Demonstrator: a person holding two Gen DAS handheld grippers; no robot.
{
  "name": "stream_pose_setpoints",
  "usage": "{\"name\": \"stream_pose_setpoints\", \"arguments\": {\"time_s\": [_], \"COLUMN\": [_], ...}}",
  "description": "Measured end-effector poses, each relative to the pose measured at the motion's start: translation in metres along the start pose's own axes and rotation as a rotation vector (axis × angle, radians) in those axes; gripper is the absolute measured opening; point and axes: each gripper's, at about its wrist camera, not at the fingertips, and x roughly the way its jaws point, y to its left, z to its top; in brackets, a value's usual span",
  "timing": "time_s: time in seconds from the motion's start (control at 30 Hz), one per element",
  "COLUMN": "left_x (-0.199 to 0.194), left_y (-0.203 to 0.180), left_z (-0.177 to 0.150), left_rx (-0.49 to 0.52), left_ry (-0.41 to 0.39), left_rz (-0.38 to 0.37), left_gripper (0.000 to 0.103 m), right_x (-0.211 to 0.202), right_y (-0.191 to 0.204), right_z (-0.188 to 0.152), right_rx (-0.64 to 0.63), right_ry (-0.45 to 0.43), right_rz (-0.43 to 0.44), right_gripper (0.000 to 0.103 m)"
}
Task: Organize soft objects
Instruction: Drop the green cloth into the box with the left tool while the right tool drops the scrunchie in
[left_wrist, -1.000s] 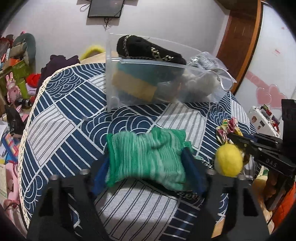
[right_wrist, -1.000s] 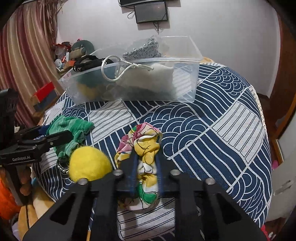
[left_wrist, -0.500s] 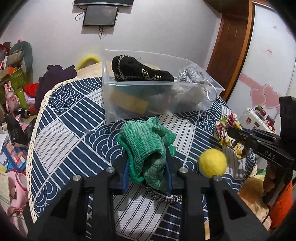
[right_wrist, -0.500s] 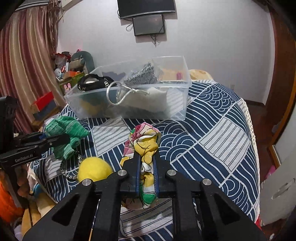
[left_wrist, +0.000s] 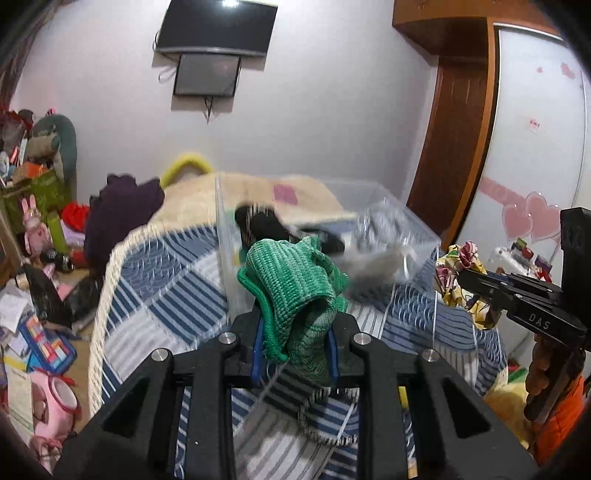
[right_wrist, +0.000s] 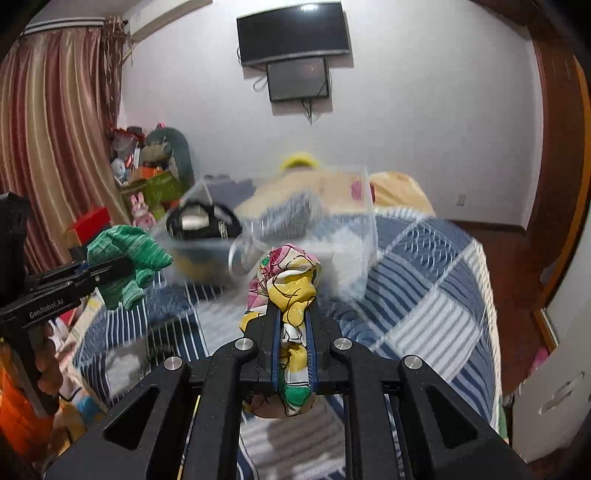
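Observation:
My left gripper (left_wrist: 295, 325) is shut on a green knitted cloth (left_wrist: 291, 284) and holds it up above the bed; it also shows in the right wrist view (right_wrist: 125, 258). My right gripper (right_wrist: 291, 317) is shut on a colourful floral scrunchie (right_wrist: 291, 277), also lifted; it shows at the right of the left wrist view (left_wrist: 458, 273). A clear plastic bin (left_wrist: 388, 214) with soft items, among them a black pouch (left_wrist: 266, 225), stands ahead on the blue patterned bedspread (left_wrist: 170, 284). Both views are motion-blurred.
Toys and clutter (left_wrist: 33, 221) lie on the floor left of the bed. A purple cloth (left_wrist: 118, 210) and a beige pillow (left_wrist: 192, 192) lie behind the bin. A wooden door (left_wrist: 454, 147) stands at the right. A screen (right_wrist: 295, 81) hangs on the wall.
Both grippers have risen off the bed with their cloths and tilted up toward the bin. The yellow ball has dropped out of both views.

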Motion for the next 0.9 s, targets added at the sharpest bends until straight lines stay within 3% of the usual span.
{"name": "stream_pose_setpoints", "arguments": {"time_s": [0.23,0.37,0.63,0.9], "left_x": [0.008,0.028,0.093,0.109], "left_y": [0.002,0.002,0.007,-0.009], "left_z": [0.037,0.047,0.05,0.041], "left_rx": [-0.006,-0.008,-0.04,0.045], "left_ry": [-0.08,-0.074,0.059,0.079], "left_rz": [0.022,0.031,-0.01,0.045], "left_gripper": [0.026,0.026,0.026,0.027], "right_x": [-0.003,0.007,0.055,0.083], "right_y": [0.0,-0.006,-0.013,-0.009], "right_z": [0.038,0.055,0.068,0.062], "right_rx": [-0.001,0.011,0.028,0.004], "right_ry": [-0.108,-0.137,-0.078,-0.005], "right_rz": [-0.013,-0.03,-0.09,-0.1], "right_gripper": [0.01,0.01,0.01,0.011]}}
